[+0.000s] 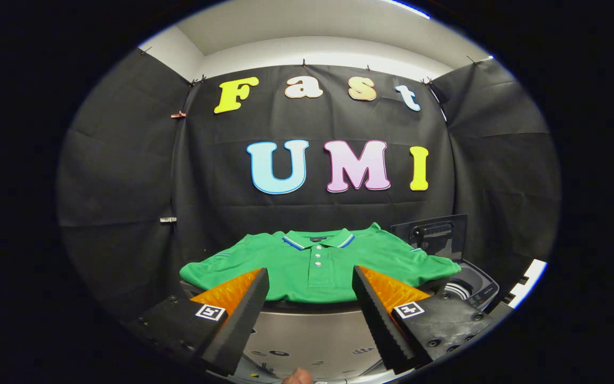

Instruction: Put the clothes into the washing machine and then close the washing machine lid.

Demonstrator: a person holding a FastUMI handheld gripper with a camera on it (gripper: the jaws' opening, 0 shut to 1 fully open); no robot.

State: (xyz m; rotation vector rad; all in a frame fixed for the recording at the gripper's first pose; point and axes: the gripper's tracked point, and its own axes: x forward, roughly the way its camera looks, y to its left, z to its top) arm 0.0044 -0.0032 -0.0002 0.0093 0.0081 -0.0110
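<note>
Black-draped booth, grey tabletop (307, 330). One green polo shirt (317, 261), laid flat and face up just ahead of the tongs (311, 273). Tongs spread wide, gripping nothing. Washing machine (472, 288) right of the shirt, lid (432, 234) raised upright, drum open.

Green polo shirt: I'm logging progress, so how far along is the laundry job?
Done: the washing machine lid stands open. In hand: nothing; the gripper jaws are open, just short of the green polo shirt lying spread flat. Left: grasp the shirt, drop it in the drum, close the lid.
</note>
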